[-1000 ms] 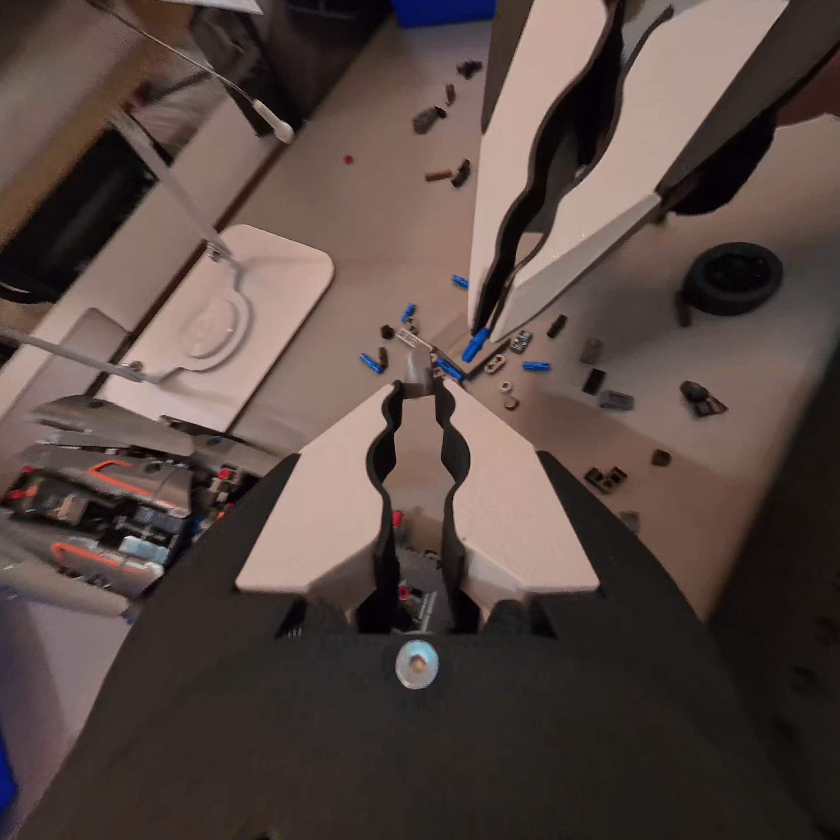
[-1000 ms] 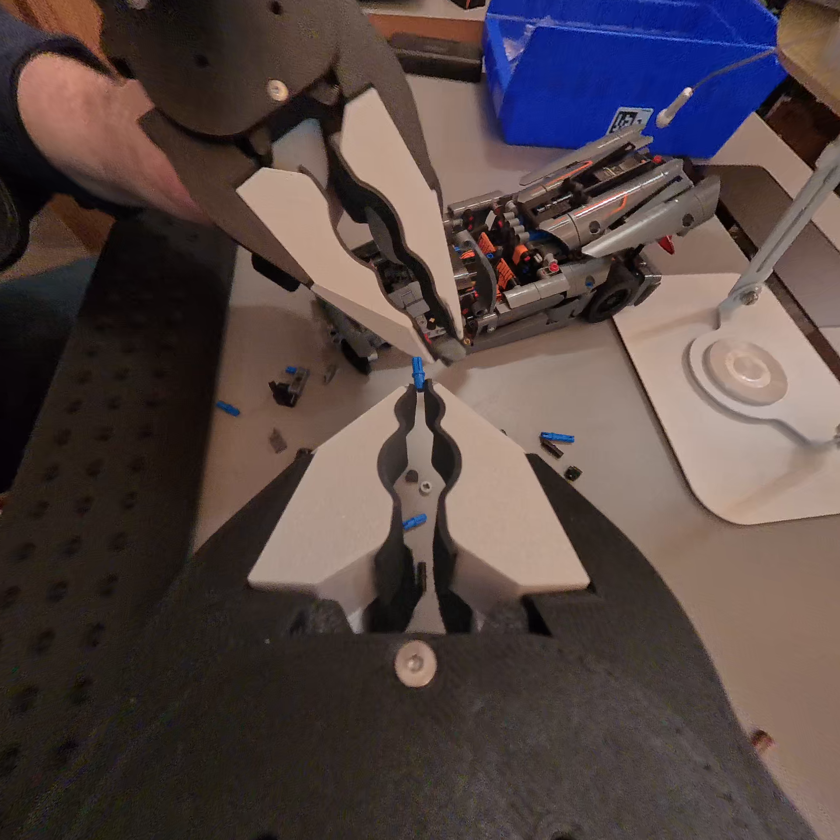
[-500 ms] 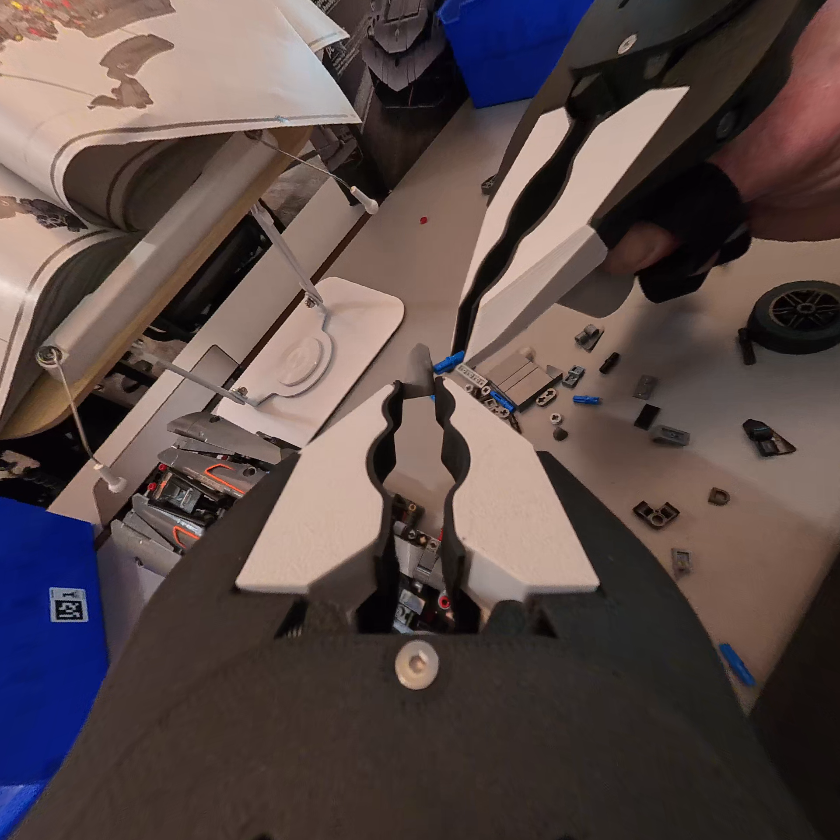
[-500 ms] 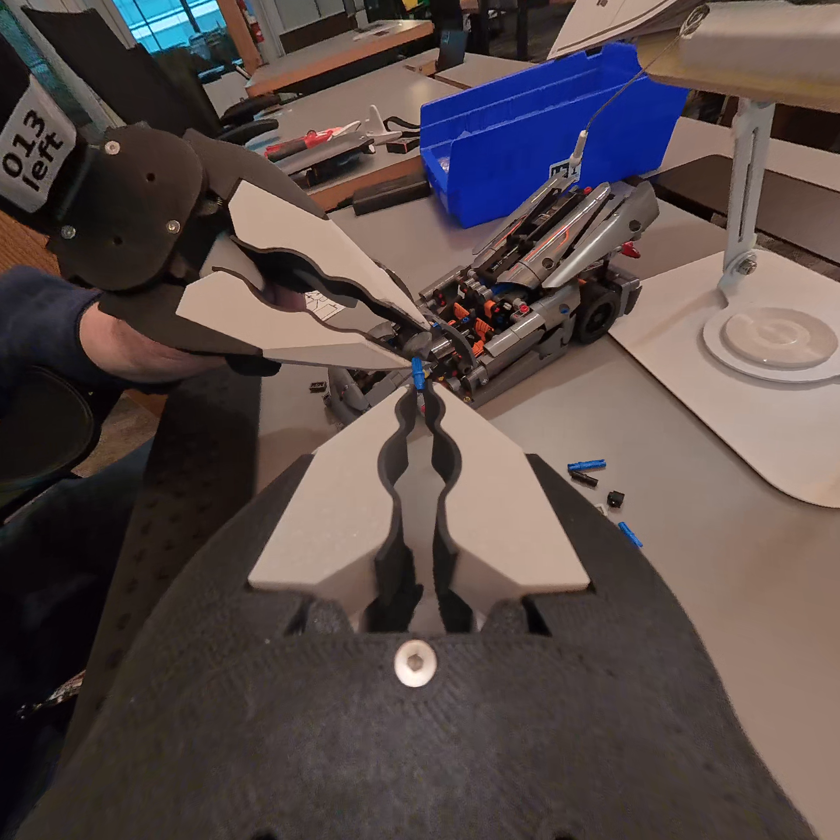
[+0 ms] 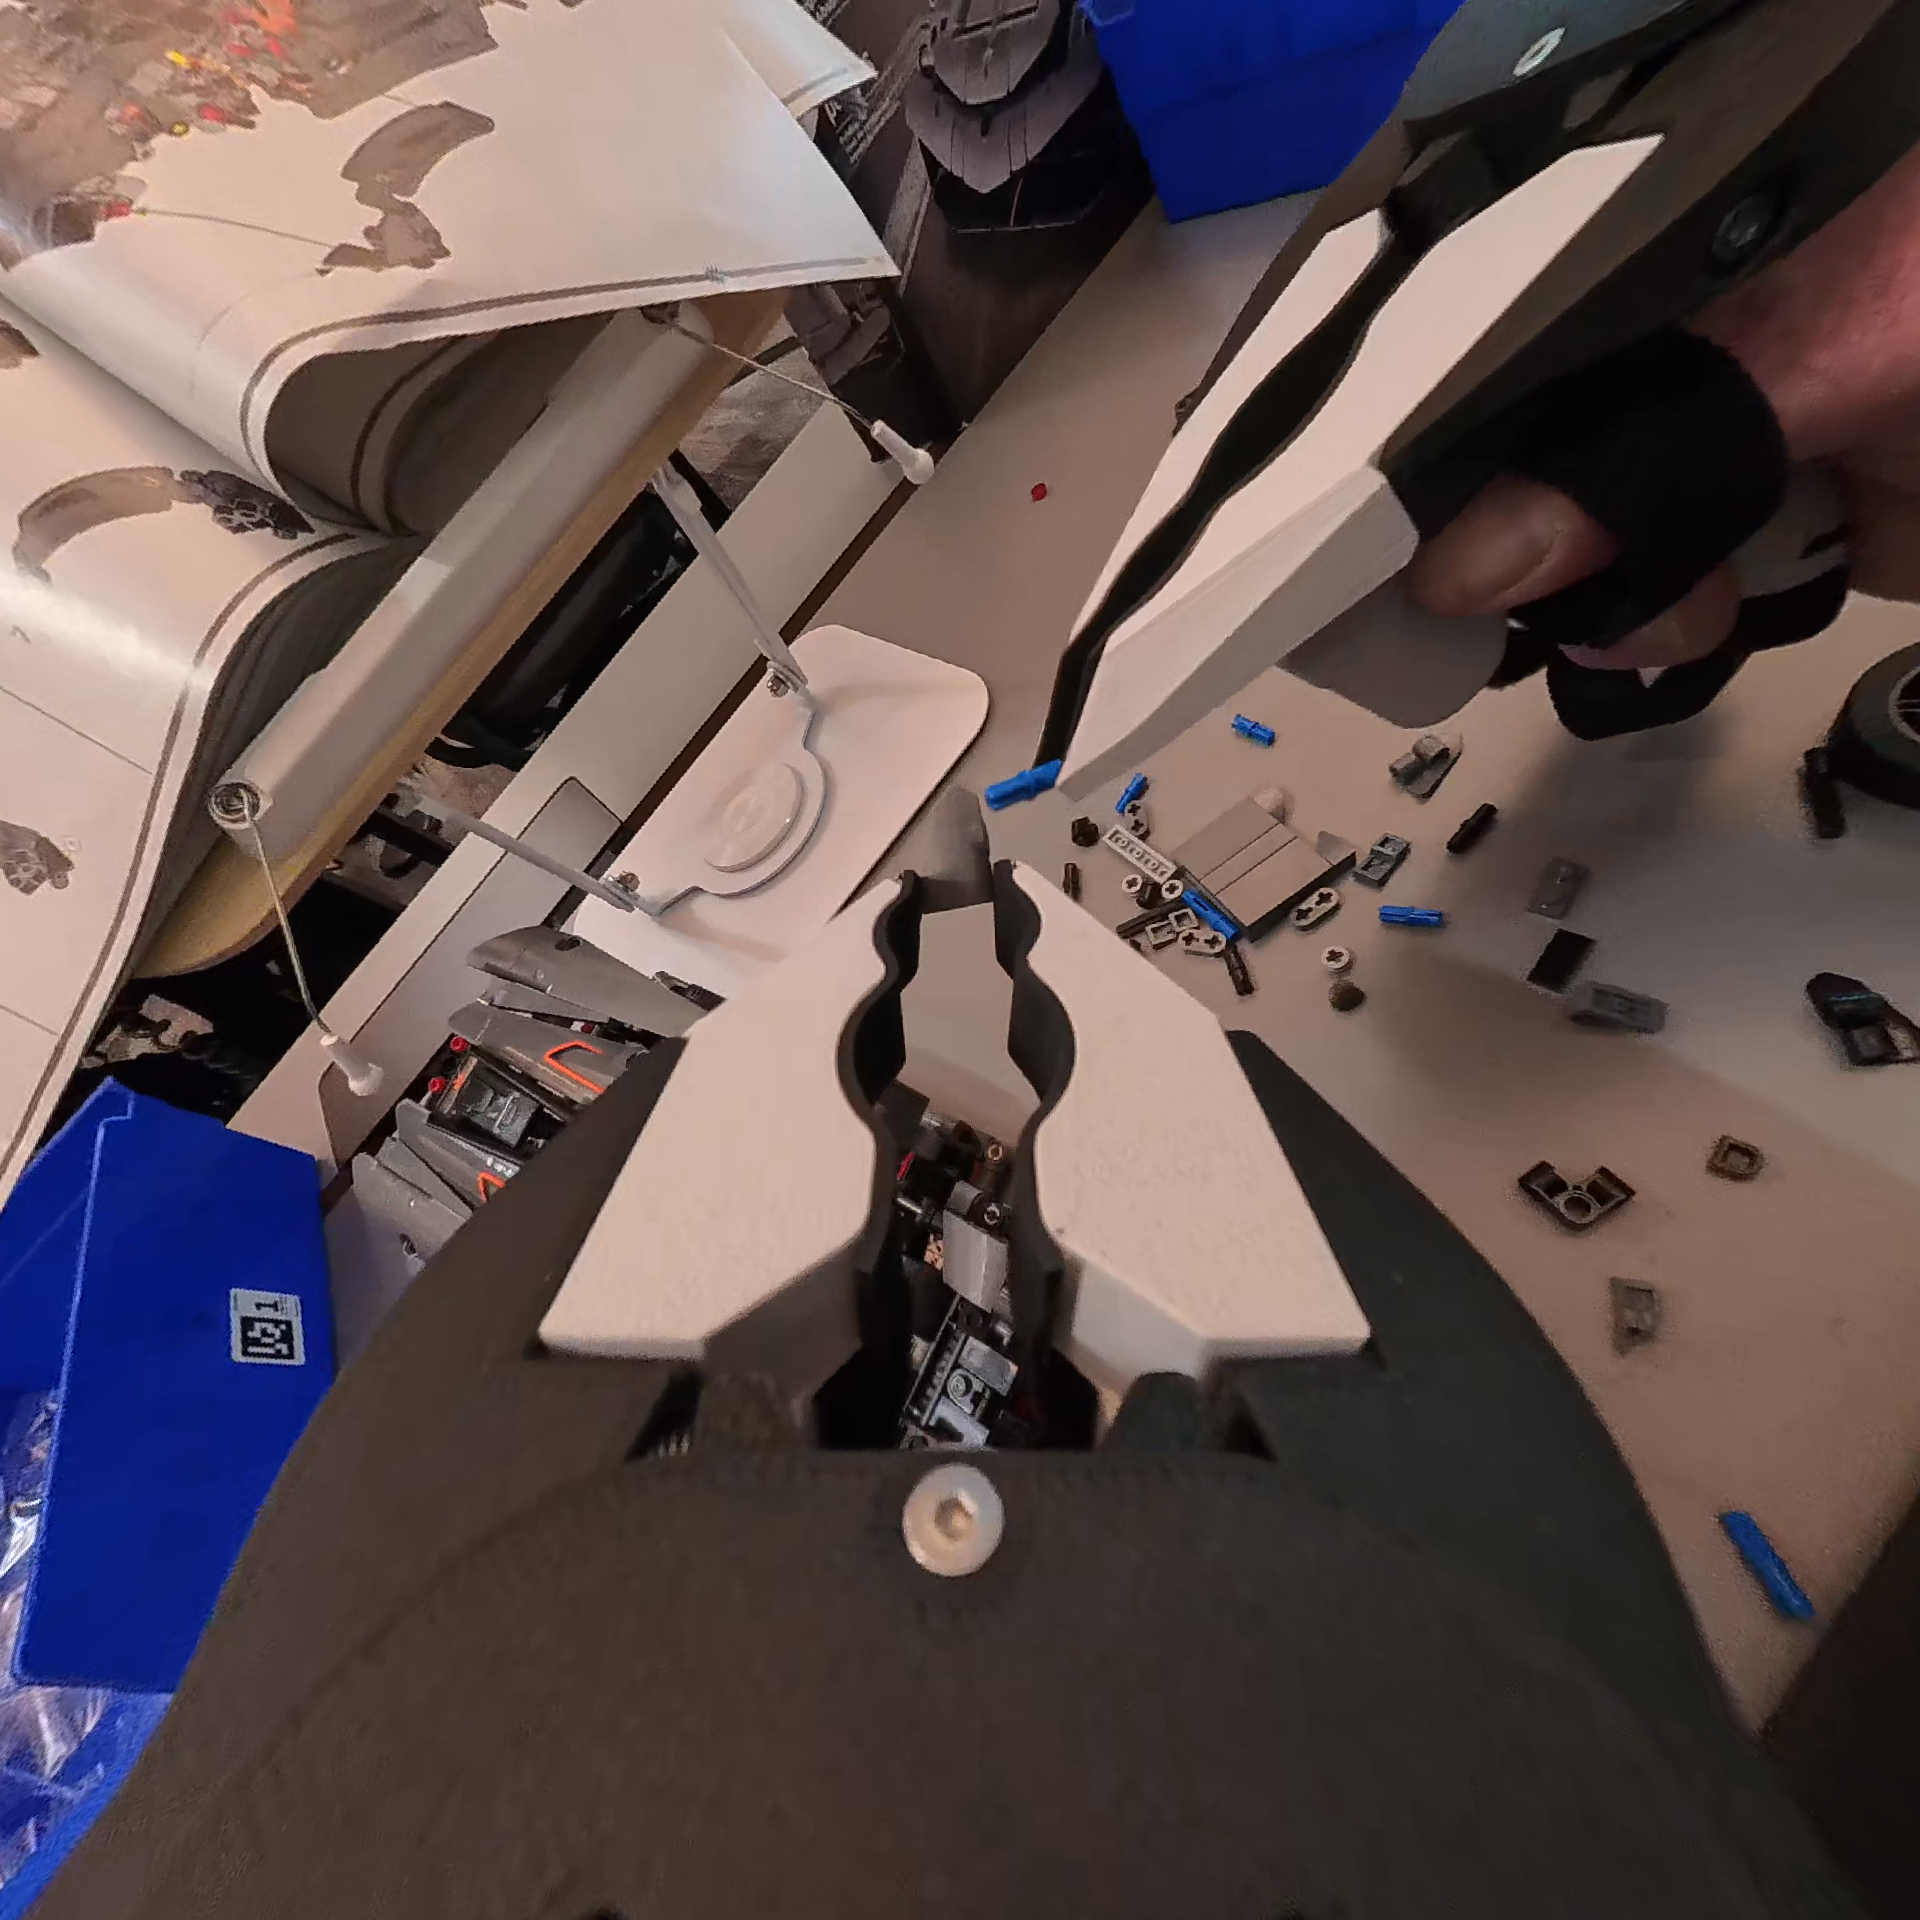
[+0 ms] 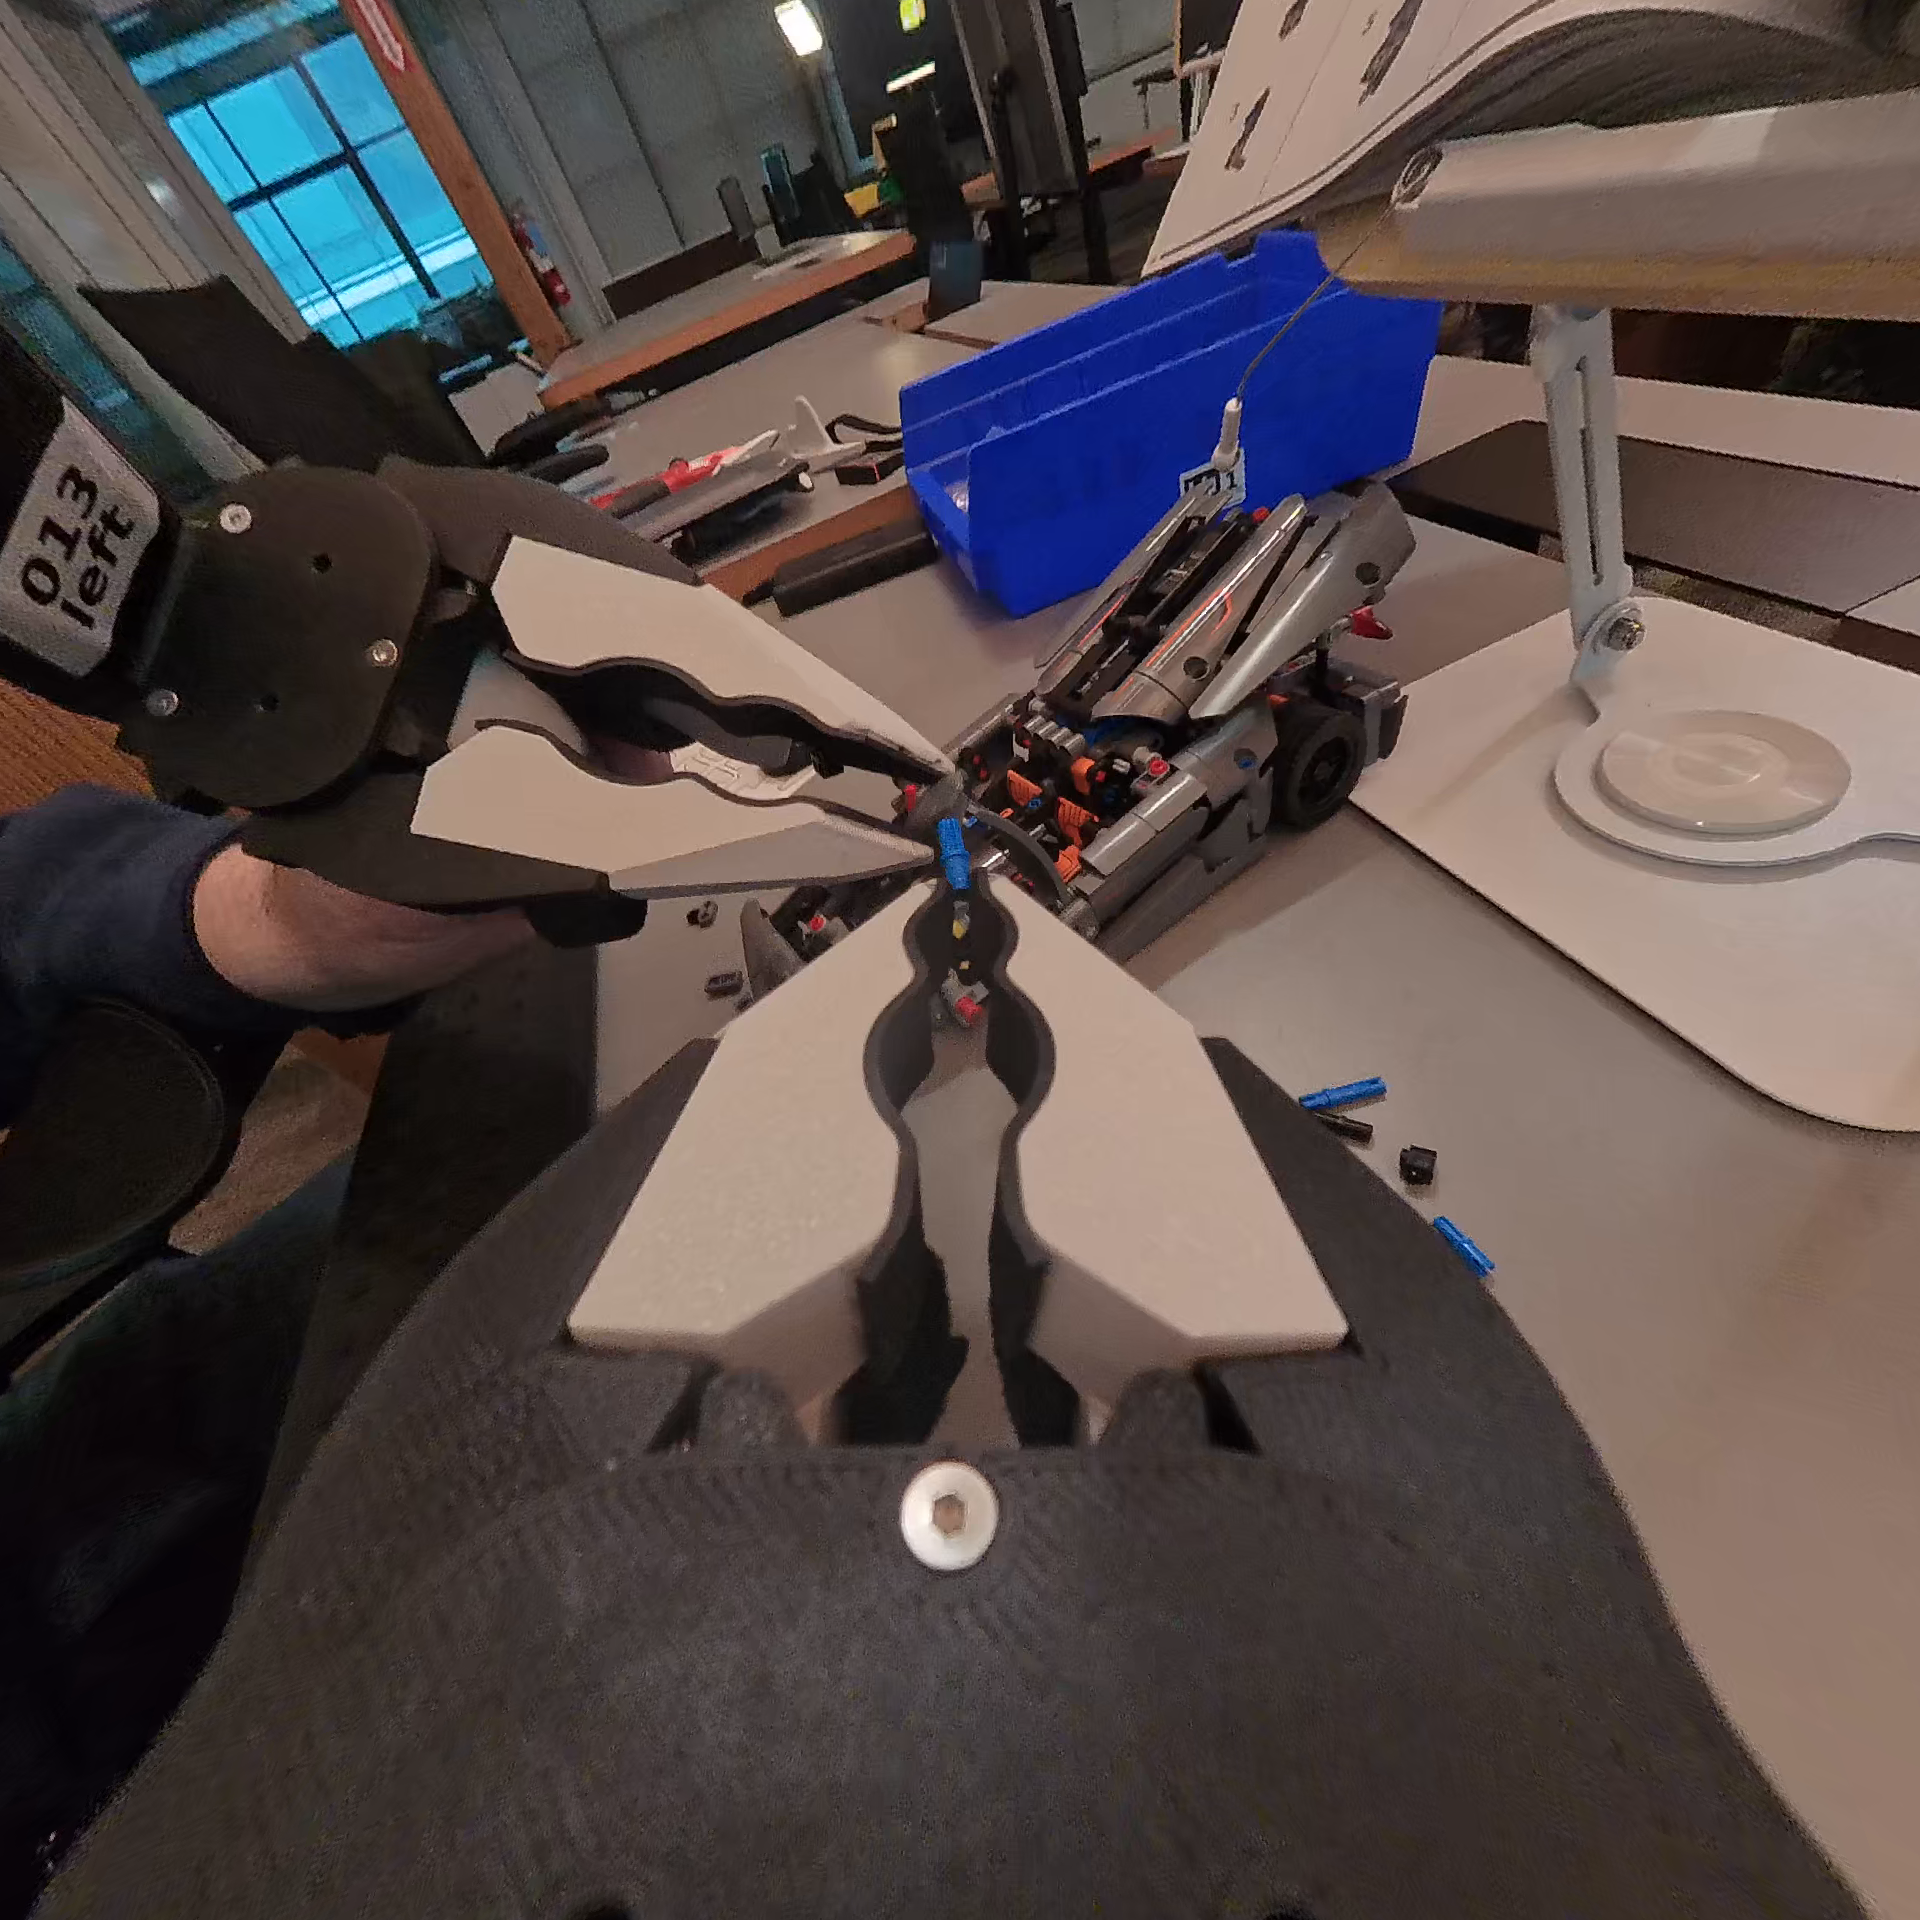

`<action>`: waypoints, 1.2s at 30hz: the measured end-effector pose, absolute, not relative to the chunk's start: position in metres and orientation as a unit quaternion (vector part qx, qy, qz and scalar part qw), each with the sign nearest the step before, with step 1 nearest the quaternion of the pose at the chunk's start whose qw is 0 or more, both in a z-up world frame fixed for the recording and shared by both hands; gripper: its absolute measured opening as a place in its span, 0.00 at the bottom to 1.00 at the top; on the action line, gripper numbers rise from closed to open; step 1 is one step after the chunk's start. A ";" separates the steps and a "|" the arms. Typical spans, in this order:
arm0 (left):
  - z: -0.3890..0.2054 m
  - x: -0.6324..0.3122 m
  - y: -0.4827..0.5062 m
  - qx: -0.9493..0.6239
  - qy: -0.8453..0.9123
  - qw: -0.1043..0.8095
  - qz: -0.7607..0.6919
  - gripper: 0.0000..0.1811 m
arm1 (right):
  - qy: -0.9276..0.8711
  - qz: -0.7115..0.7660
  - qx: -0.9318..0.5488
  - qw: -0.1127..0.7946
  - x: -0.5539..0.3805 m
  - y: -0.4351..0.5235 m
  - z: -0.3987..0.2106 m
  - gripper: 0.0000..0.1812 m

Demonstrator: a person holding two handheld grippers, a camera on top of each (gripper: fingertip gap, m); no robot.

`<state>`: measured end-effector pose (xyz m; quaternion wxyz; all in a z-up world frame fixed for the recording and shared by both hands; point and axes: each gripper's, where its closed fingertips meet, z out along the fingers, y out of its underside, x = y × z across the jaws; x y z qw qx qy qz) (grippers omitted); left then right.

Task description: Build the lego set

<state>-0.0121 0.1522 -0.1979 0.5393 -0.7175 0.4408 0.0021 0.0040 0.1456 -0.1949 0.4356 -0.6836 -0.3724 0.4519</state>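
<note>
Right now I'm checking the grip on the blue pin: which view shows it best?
The left wrist view: the blue pin juts sideways, unobstructed, from the shut right gripper. In the right wrist view the pin stands upright at the tips, against the cluttered car model.

The left gripper [image 5: 954,883] is held above the table with its fingertips closed on a small grey piece [image 5: 961,840]. The right gripper [image 6: 954,888] is raised opposite it, fingertips clamped on a blue pin [image 6: 952,850]. The two tips are brought just beside each other. Each handle is gripped by a hand [image 5: 1621,540] in a dark fingerless glove.
</note>
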 end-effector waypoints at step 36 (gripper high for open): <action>-0.201 -0.015 0.156 -0.711 0.449 0.537 0.063 0.06 | -0.342 0.422 -0.706 0.454 -0.002 0.151 -0.201 0.00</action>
